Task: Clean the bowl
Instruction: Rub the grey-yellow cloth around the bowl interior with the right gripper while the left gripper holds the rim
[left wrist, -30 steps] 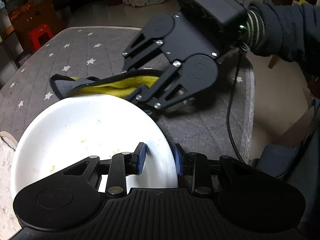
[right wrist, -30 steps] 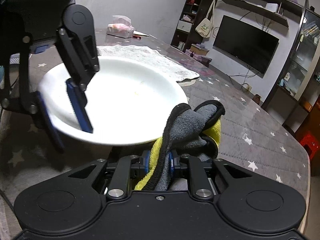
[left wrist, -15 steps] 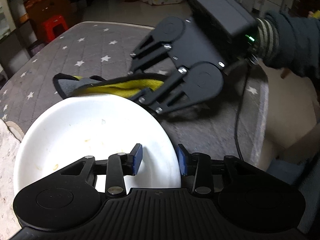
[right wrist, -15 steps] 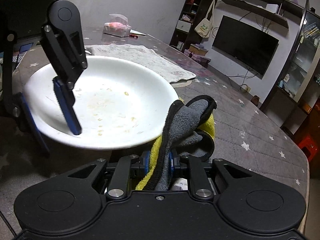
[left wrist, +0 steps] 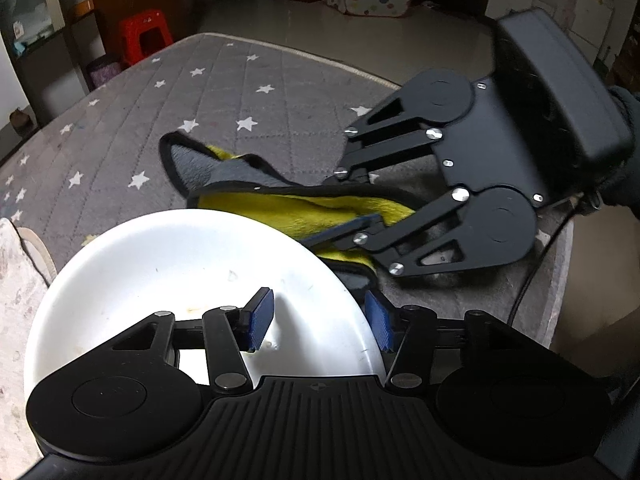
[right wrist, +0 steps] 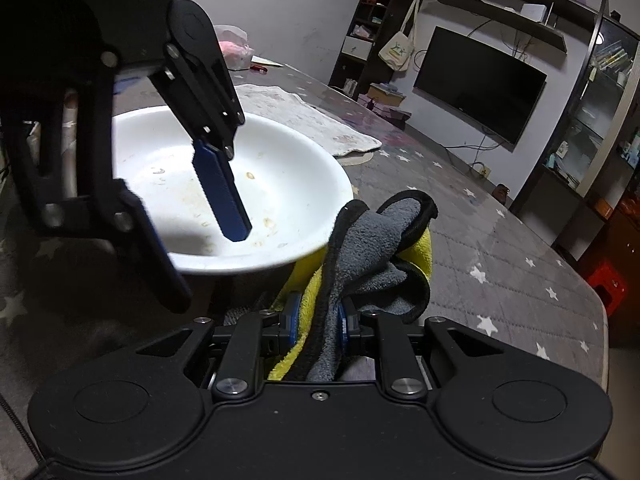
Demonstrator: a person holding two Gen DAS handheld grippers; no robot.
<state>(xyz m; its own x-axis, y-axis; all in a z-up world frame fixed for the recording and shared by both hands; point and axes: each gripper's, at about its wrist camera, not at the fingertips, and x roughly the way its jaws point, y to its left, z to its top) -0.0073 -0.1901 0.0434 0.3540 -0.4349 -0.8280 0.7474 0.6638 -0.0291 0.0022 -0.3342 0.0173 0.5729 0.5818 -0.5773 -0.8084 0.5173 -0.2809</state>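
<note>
A white bowl (left wrist: 160, 280) with food smears (right wrist: 280, 184) stands on the grey star-patterned table cover (left wrist: 160, 120). My left gripper (left wrist: 318, 300) straddles its near rim, one blue pad (left wrist: 260, 320) inside and the other outside. Its jaws are opening and neither pad presses on the rim. In the right wrist view the left gripper (right wrist: 206, 268) reaches down over the bowl's left side. My right gripper (right wrist: 318, 308) is shut on a yellow and grey cloth (right wrist: 380, 248). That cloth (left wrist: 280, 204) lies against the bowl's far edge, with the right gripper (left wrist: 332, 208) coming in from the right.
A white lace mat (right wrist: 304, 112) lies past the bowl, with a tissue pack (right wrist: 236, 48) beyond it. The table's edge (left wrist: 560, 280) drops off close on the right. A dark sleeve (left wrist: 624, 152) holds the right gripper. A red stool (left wrist: 146, 36) stands on the floor.
The left gripper's jaws have spread off the bowl's rim, which they pinched before. The bowl has settled lower onto the table. The right gripper still clamps the cloth beside the bowl.
</note>
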